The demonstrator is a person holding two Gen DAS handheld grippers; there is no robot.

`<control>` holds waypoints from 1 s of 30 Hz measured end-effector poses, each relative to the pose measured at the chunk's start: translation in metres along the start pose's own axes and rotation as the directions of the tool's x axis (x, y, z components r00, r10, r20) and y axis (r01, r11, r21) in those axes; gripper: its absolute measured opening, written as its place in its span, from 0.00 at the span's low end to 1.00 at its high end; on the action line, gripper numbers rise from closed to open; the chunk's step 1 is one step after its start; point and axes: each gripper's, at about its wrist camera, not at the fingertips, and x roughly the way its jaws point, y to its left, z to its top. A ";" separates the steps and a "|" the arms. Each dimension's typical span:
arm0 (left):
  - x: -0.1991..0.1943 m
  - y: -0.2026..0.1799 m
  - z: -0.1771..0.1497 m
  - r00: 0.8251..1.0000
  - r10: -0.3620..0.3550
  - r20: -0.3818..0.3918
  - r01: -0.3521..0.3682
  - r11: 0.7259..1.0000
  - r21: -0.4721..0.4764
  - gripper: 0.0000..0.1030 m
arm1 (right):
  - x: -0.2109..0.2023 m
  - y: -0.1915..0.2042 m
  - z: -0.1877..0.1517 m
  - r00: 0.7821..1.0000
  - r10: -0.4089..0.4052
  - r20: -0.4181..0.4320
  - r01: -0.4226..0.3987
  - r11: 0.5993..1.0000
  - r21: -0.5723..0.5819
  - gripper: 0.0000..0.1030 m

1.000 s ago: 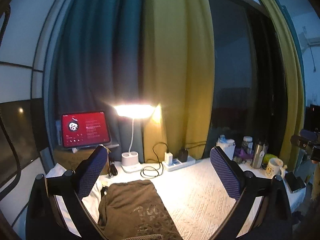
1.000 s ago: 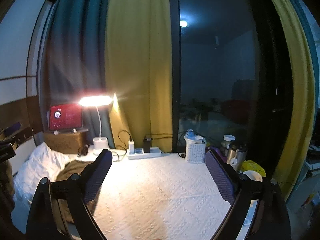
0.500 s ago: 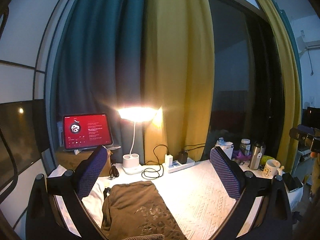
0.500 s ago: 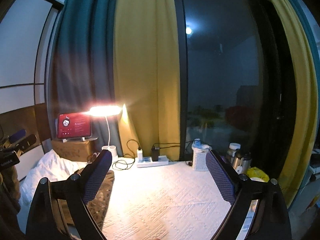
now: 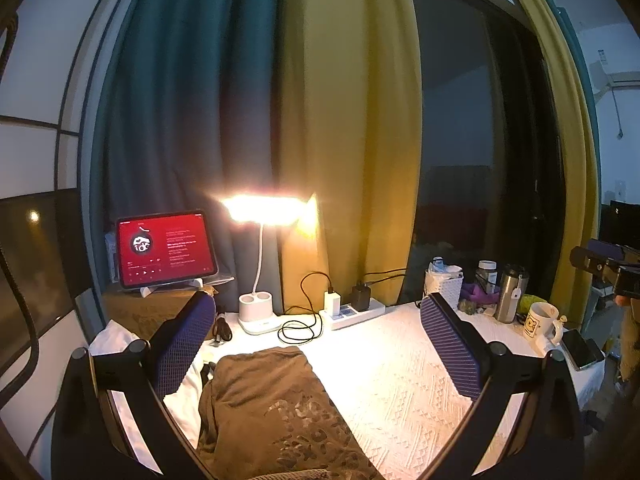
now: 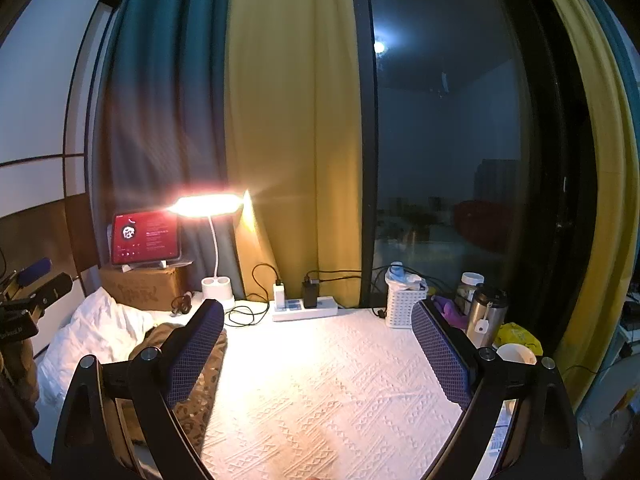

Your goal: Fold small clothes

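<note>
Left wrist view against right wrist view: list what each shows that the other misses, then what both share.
Only the left wrist view shows the phone by the printed mug, and the brown garment nearly whole.

Only the right wrist view shows the ceiling light reflected in the window and the yellow bag.

Both show the lit desk lamp, red-screened tablet, power strip, white basket, steel flask, white textured cloth, and open, empty fingers.
</note>
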 end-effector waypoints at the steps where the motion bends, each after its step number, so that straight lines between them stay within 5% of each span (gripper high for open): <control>1: 0.000 -0.001 0.000 1.000 -0.001 -0.001 0.001 1.000 -0.001 0.99 | 0.000 0.000 0.000 1.000 -0.002 0.000 0.002 1.000 -0.001 0.93; 30: 0.001 0.001 -0.001 1.000 -0.003 0.000 0.003 1.000 -0.013 0.99 | 0.000 0.005 -0.002 1.000 -0.003 -0.009 0.003 1.000 -0.012 0.93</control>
